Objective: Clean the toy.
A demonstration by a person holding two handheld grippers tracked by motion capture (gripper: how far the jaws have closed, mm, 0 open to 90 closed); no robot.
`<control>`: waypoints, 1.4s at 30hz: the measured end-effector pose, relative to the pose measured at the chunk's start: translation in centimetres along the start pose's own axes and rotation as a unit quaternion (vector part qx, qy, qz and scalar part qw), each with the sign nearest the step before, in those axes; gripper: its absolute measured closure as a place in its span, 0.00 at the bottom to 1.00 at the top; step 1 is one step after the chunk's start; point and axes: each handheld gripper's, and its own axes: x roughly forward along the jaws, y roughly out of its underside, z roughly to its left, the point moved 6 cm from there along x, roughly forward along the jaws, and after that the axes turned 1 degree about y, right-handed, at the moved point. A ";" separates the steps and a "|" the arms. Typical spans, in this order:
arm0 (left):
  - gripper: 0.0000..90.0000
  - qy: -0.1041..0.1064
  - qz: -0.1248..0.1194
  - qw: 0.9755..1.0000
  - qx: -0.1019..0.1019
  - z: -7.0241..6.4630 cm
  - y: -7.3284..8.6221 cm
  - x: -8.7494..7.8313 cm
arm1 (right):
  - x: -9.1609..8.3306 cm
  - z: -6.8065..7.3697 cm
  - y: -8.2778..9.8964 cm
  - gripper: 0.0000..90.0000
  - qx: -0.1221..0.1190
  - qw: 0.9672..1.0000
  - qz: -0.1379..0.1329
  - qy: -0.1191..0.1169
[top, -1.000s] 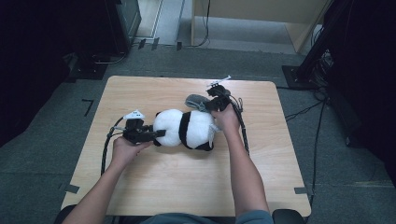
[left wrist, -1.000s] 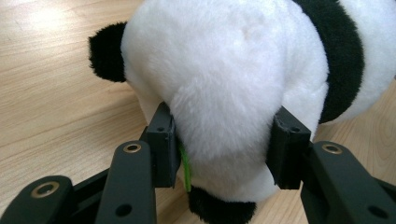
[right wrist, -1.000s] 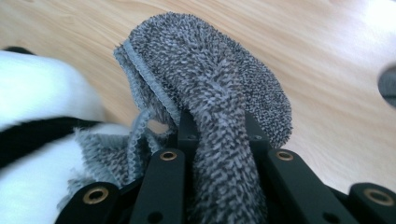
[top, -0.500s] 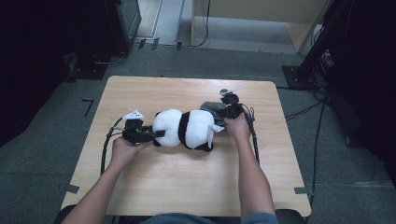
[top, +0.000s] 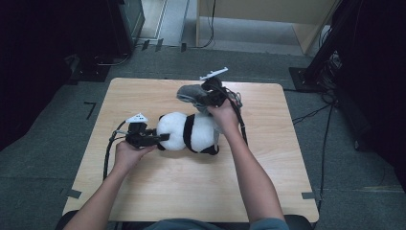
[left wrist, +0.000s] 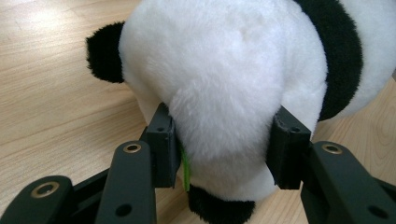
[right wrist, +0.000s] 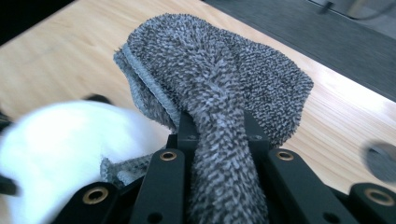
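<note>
Two grippers: I have both at work over the wooden table (top: 158, 191), each one clamped on something soft.
Left gripper (top: 160, 138): I hold it low at the left end of the toy, pointing toward the middle of the table; my left hand (top: 127, 154) sits behind it near the table's left side.
Left jaws: in the left gripper view they press in on both sides of a white bulge of fur, which is squeezed narrow between the pads (left wrist: 164, 140), so this gripper is clamped on the plush.
Plush panda (top: 189, 132): it lies on its side near the middle of the table, white body with a black band around it, black limbs at its lower edge; a black ear shows at upper left in the left gripper view (left wrist: 219, 79).
Right gripper (top: 203, 96): I hold it above the far end of the panda, toward the table's far edge, with my right hand (top: 224, 115) wrapped around it.
Right jaws: closed tight on a fold of cloth that runs up between them.
Grey towel (right wrist: 219, 93): bunched and lifted off the table in the right gripper, hanging just above and behind the panda's white fur; its hemmed edge faces the panda.
Cables (top: 109, 153): one loops from the left gripper along my left forearm.
</note>
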 end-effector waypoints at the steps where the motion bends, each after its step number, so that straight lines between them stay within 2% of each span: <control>1: 0.59 0.000 0.001 1.000 0.000 0.0 0.0 0.0 | 0.5 0.7 -0.3 0.85 -0.009 1.000 0.002 -0.005; 6: 0.59 -0.002 0.002 1.000 0.002 0.0 0.0 0.0 | 2.6 3.9 -0.9 0.85 -0.023 0.999 0.015 -0.039; 10: 0.59 -0.001 0.003 1.000 0.001 0.0 0.0 0.0 | 4.1 5.9 -0.7 0.85 -0.043 0.996 0.042 -0.066; 12: 0.59 0.000 0.003 1.000 -0.004 0.1 0.0 0.0 | 4.7 5.9 -0.3 0.85 -0.052 0.996 0.054 -0.058; 13: 0.59 0.000 0.002 1.000 -0.004 0.1 0.0 0.0 | 4.9 5.7 -0.3 0.85 -0.043 0.996 0.057 -0.061; 14: 0.59 0.000 0.001 1.000 -0.004 0.1 0.0 0.0 | 4.9 5.5 -0.2 0.85 -0.045 0.995 0.061 -0.056; 16: 0.59 0.000 0.000 1.000 -0.006 0.0 0.0 0.0 | 5.0 4.7 0.2 0.85 -0.060 0.995 0.076 -0.030; 18: 0.60 0.000 -0.001 1.000 -0.005 0.0 0.0 0.0 | 5.1 3.6 0.8 0.85 -0.057 0.994 0.088 -0.016; 25: 0.60 0.001 -0.002 1.000 -0.004 -0.2 -0.1 0.1 | 4.6 0.7 1.9 0.85 -0.027 0.995 0.101 -0.003; 34: 0.60 0.002 -0.001 1.000 -0.002 -0.1 -0.1 0.0 | 3.4 -2.8 3.6 0.85 0.020 0.995 0.096 0.013; 38: 0.60 0.001 -0.001 1.000 -0.001 -0.1 -0.1 0.0 | 2.9 -4.5 5.0 0.85 0.053 0.994 0.097 0.013; 42: 0.60 0.000 0.000 1.000 -0.002 0.0 0.0 0.0 | 2.6 -5.8 6.5 0.85 0.072 0.992 0.103 0.023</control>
